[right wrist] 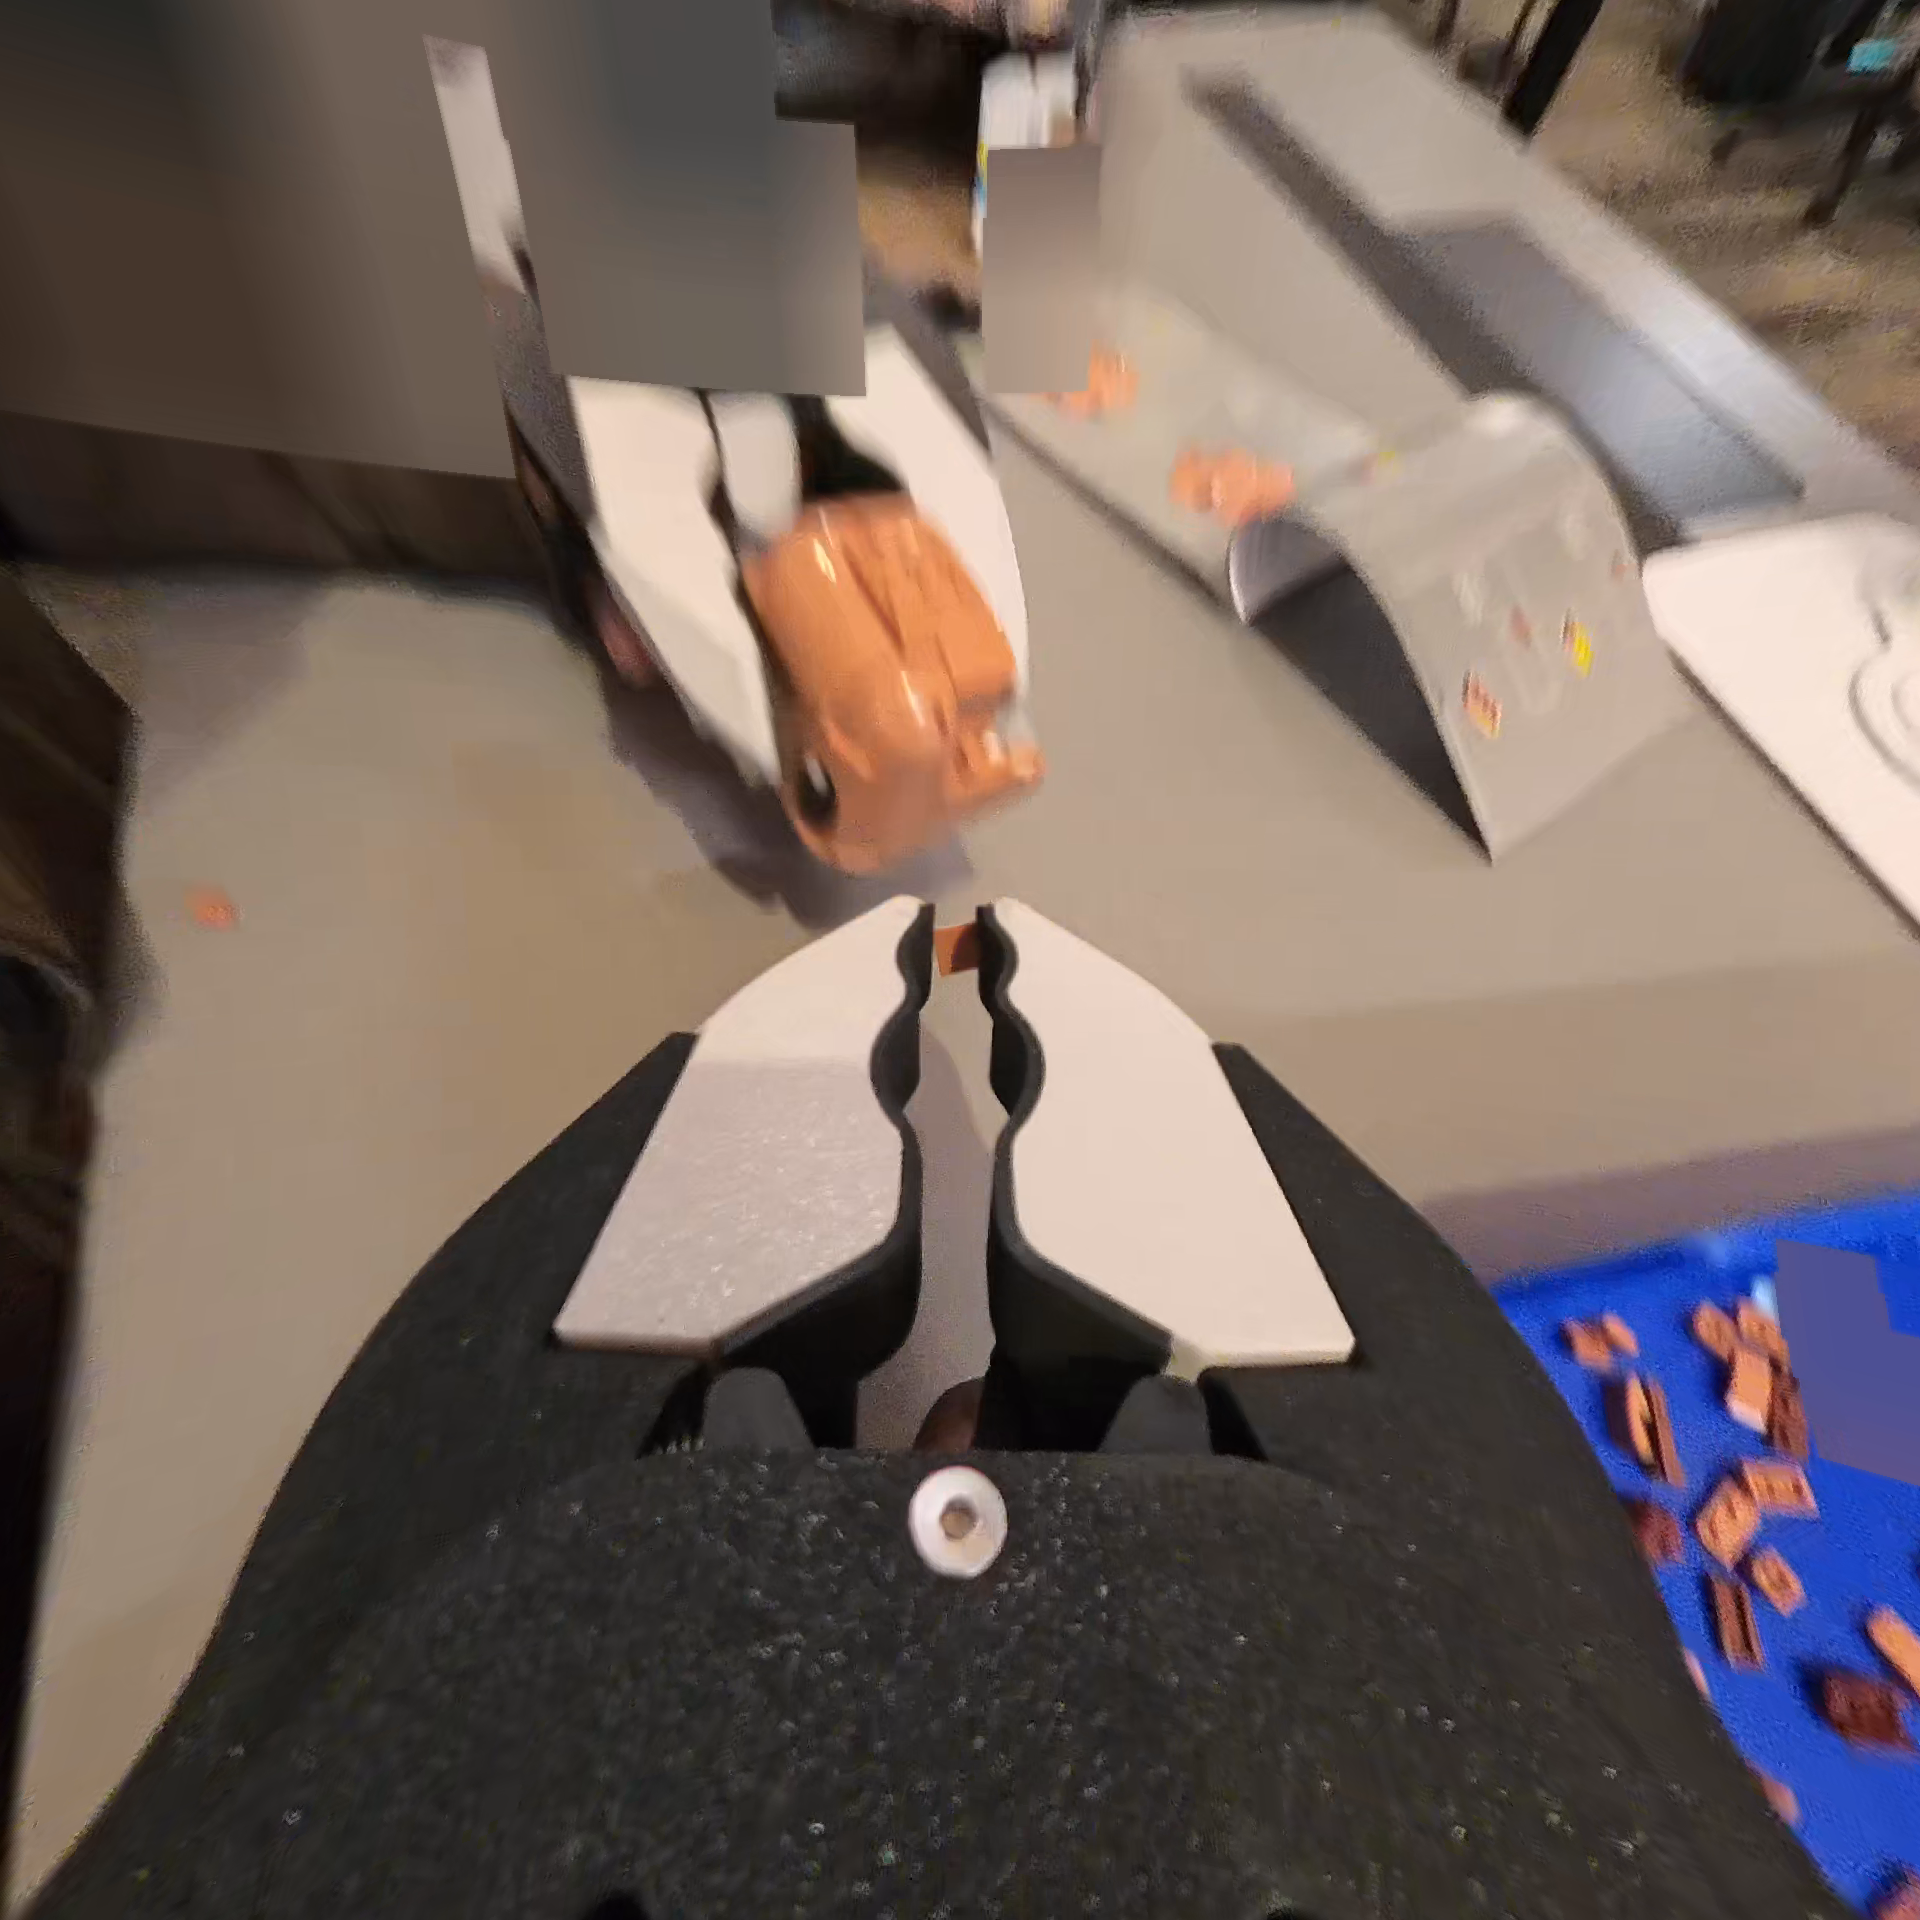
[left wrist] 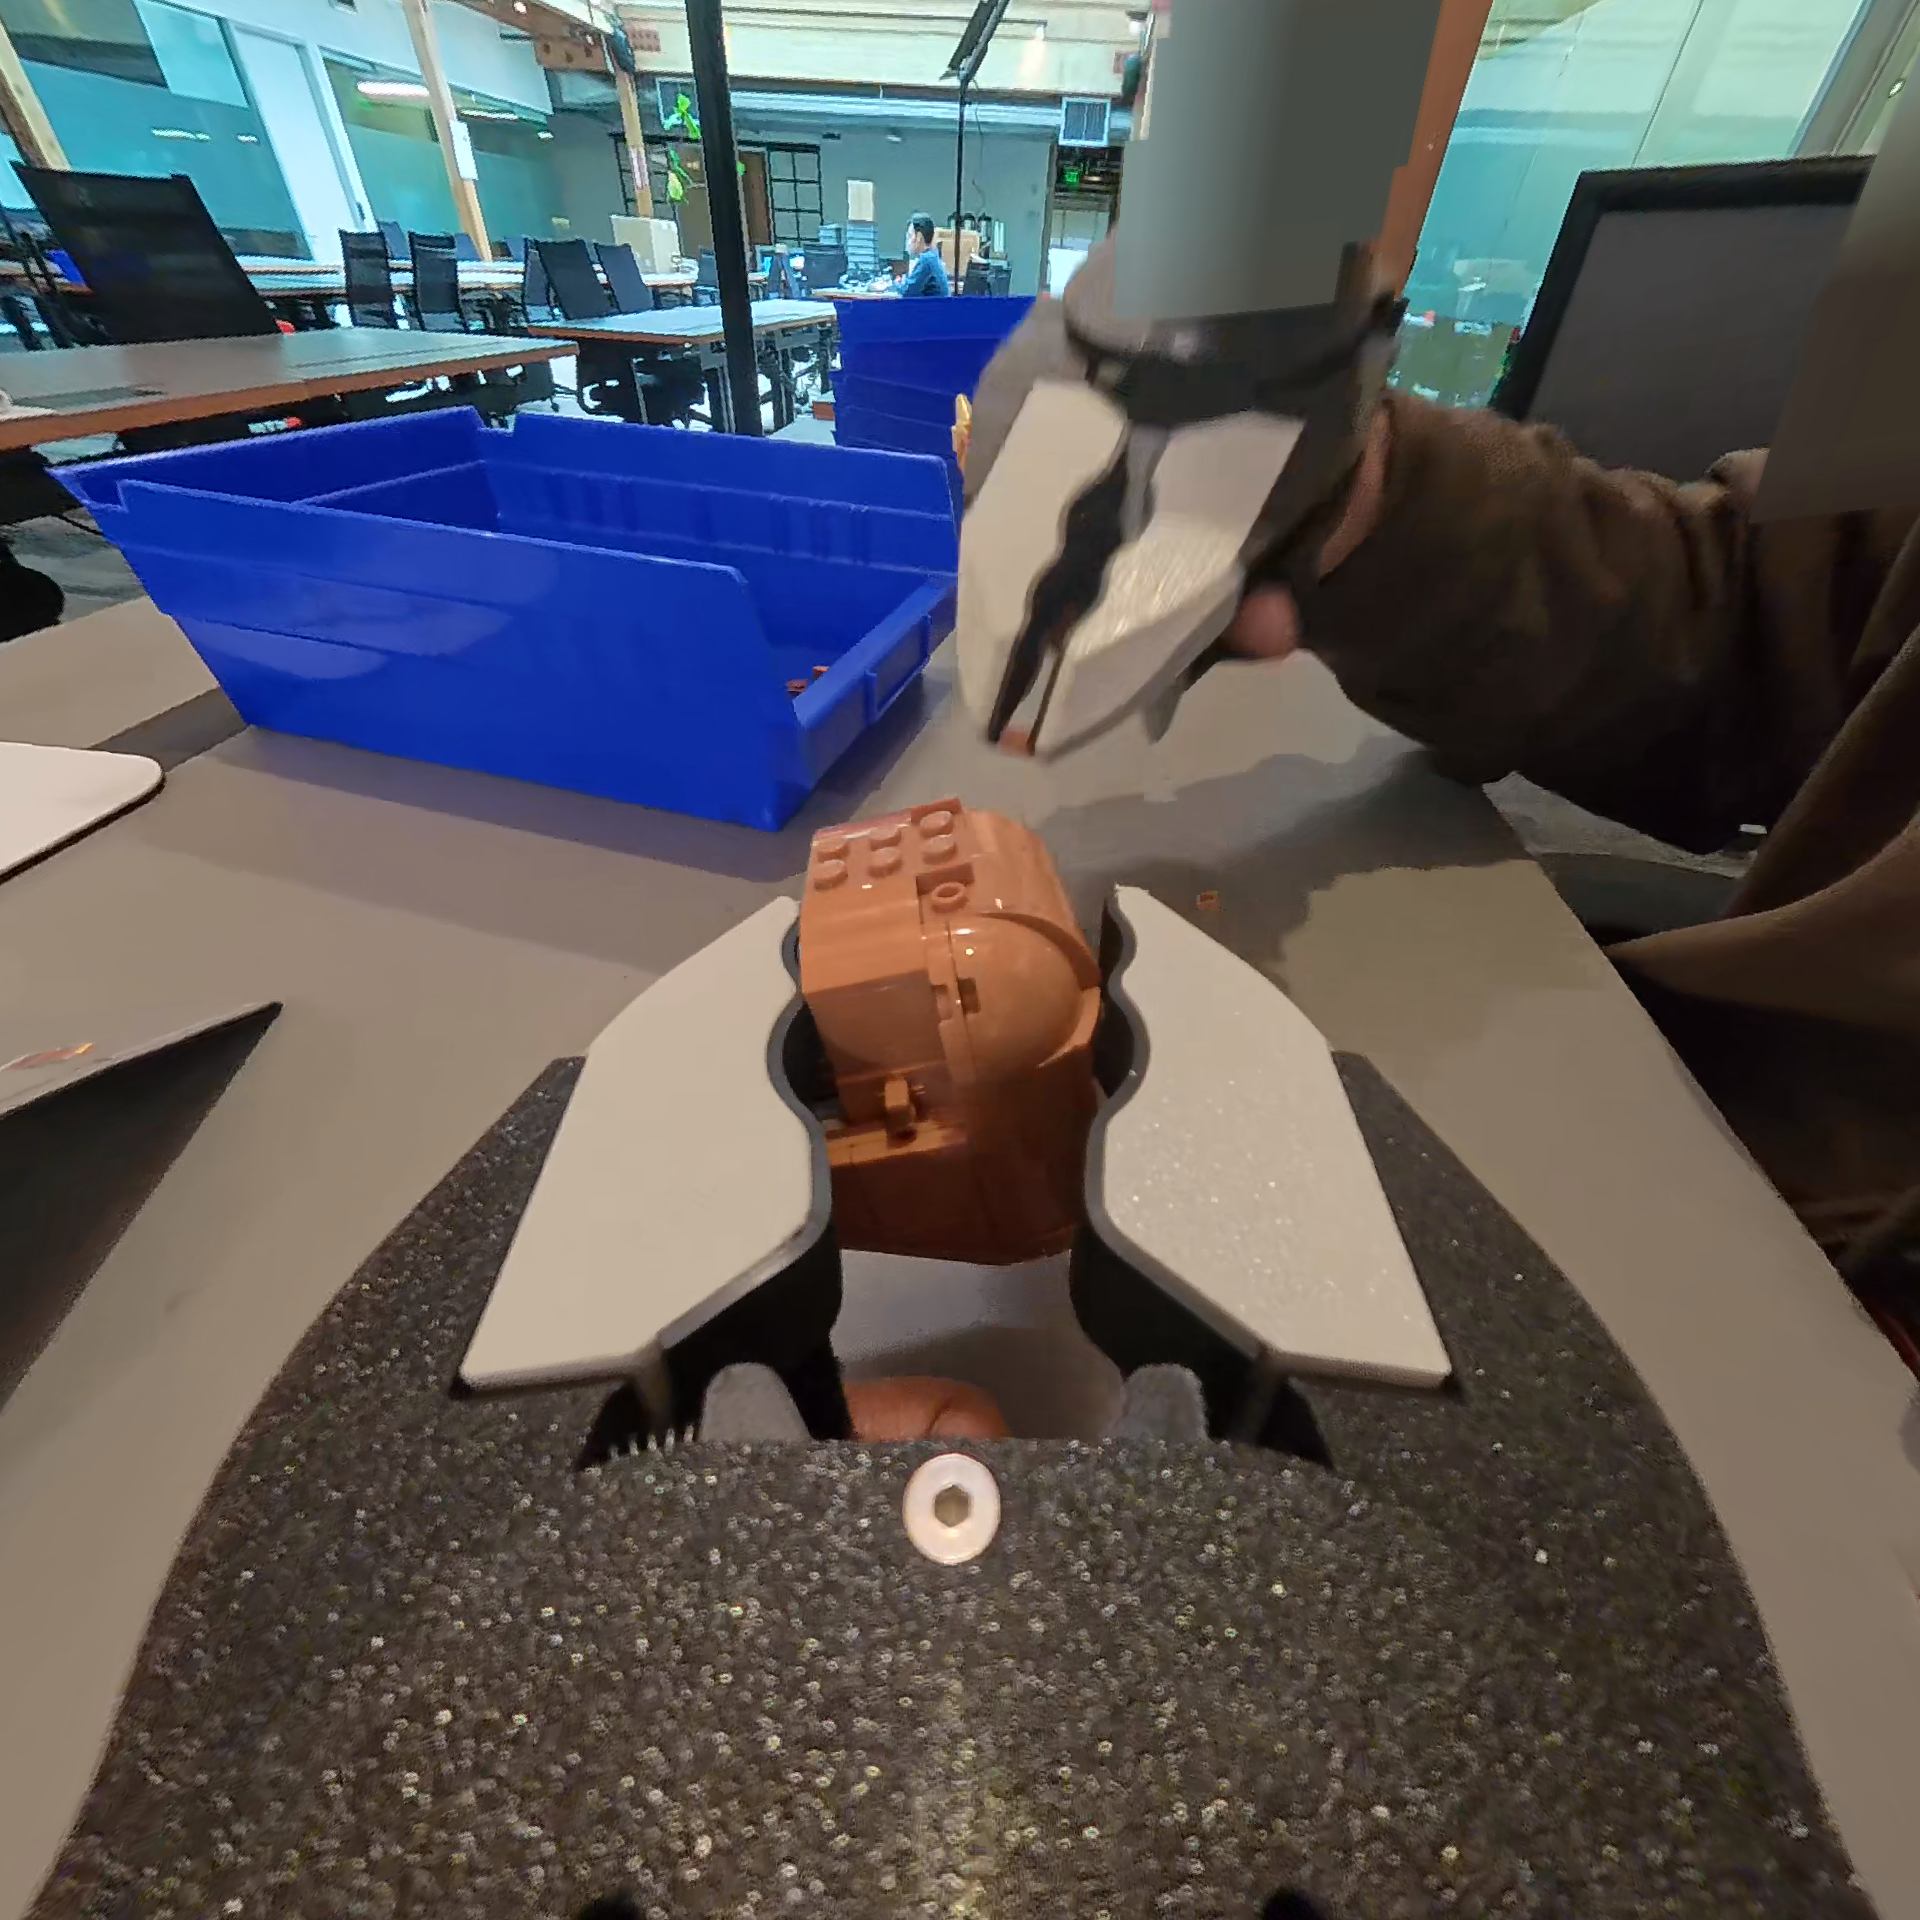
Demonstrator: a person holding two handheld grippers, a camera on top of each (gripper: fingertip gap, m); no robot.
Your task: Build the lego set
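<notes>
Grey flat patches covered the upper part of both views, so whatever was behind them stayed hidden, and the right wrist view was blurred all over. My left tongs [left wrist: 951, 997] were clenched on the brown lego build [left wrist: 940, 1029], held above the grey table [left wrist: 364, 914] near its middle. Its lower part was hidden between the fingers [left wrist: 675, 1143]. Its long axis ran along my fingers and away from the camera, and the studded top [left wrist: 894, 842] faced up and away, toward my right tongs [left wrist: 1023, 732]. In the right wrist view the same build [right wrist: 883, 675] pointed its rounded end toward the tips of my right tongs [right wrist: 957, 925].

My right tongs were clenched on a small brown piece [right wrist: 956, 948], pinched at the very tips. In the left view this piece [left wrist: 1016, 738] was mostly covered by the fingers and hung just above the build, not touching it. Behind them my sleeve [left wrist: 1558, 623] lay over the right edge of the table.

A blue bin [left wrist: 520, 592] stood toward the far left side of the table, and in the right view a blue bin [right wrist: 1662, 1351] held many loose brown pieces [right wrist: 1745, 1496]. One tiny brown bit [left wrist: 1207, 900] lay on the table just beside my left tongs. A grey curved stand [right wrist: 1455, 623] stood farther off, with small orange pieces I could not make out.
</notes>
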